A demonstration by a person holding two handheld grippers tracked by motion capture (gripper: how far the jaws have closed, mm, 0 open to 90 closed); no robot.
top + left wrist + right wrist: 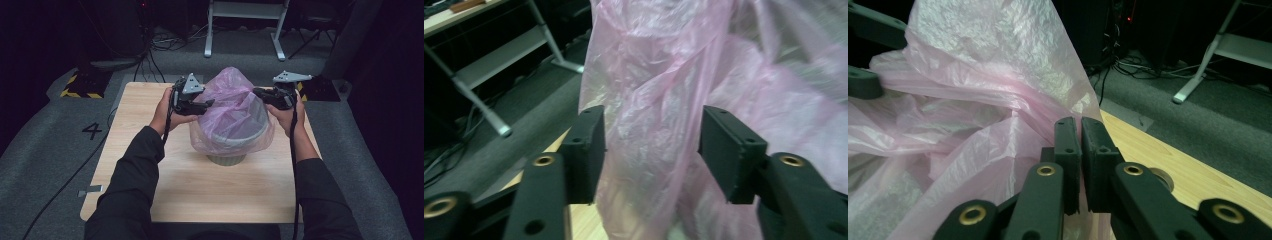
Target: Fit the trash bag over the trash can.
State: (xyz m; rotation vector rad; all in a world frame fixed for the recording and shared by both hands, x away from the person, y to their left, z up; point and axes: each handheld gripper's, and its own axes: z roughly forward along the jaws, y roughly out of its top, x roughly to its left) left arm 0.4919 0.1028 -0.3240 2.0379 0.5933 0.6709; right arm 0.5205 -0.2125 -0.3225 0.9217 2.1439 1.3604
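Lining the bin: one edge pinched, the other side loose.

My right gripper (pixel 1080 150) is clamped on the edge of the pink bag (pixel 232 107), which drapes over the grey bin (pixel 227 150) at the middle of the surface (pixel 200 190). My left gripper (pixel 651 150) stands half open with film between the pads, not pressed. I judge that pulling with only one side held could drag the bag off the rim, tear the thin film, or tip the light bin. I count one bag, one bin, two grippers.
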